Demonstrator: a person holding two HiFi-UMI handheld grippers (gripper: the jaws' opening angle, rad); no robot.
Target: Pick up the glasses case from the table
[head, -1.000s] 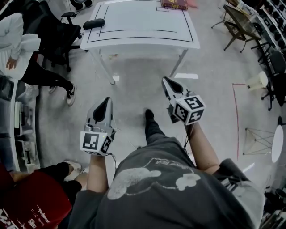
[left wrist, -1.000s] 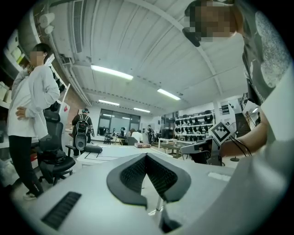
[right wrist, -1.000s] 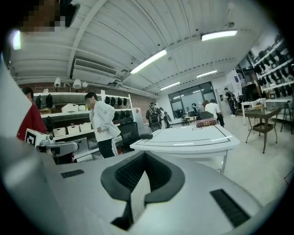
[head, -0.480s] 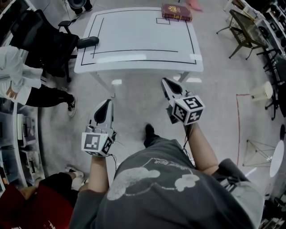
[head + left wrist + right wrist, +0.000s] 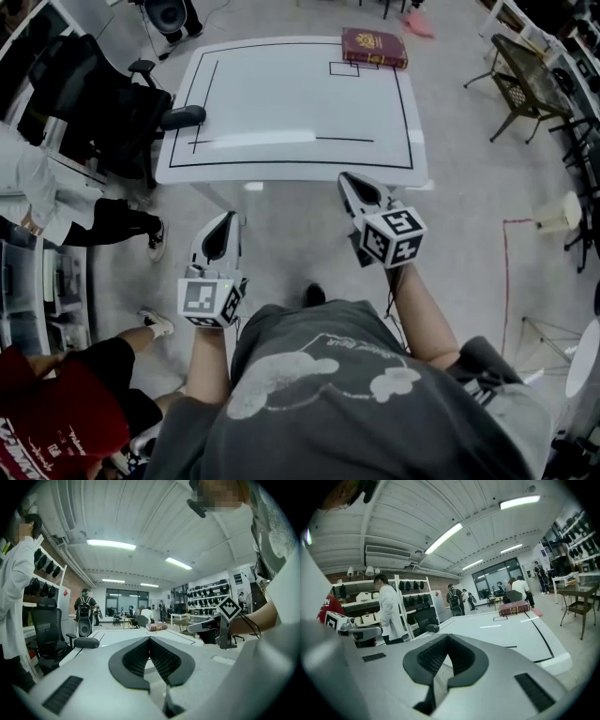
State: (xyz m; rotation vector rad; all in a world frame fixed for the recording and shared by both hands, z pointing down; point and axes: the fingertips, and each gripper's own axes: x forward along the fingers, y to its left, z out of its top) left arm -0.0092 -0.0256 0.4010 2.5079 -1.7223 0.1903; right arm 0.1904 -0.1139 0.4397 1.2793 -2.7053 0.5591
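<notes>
A dark red, book-like case (image 5: pixel 374 47) lies at the far right corner of the white table (image 5: pixel 291 103), beside a small black-outlined box. It also shows far off as the case (image 5: pixel 156 626) and the case (image 5: pixel 514 608) in the two gripper views. My left gripper (image 5: pixel 226 217) is shut and empty, held in the air just short of the table's near edge. My right gripper (image 5: pixel 345 177) is shut and empty too, its tip over the near edge at the right. Both point level toward the table (image 5: pixel 108 637). The left gripper (image 5: pixel 150 638) and right gripper (image 5: pixel 448 636) show their pads meeting.
A black office chair (image 5: pixel 103 98) stands at the table's left, its armrest (image 5: pixel 183 116) over the edge. A person in white (image 5: pixel 28 178) stands at the left, another in red (image 5: pixel 56 422) behind me. A brown chair (image 5: pixel 520 84) is at the right.
I have walked forward: the table and the red case have come nearer and sit lower in the head view. Both grippers moved with me toward the table's near edge, still shut.
</notes>
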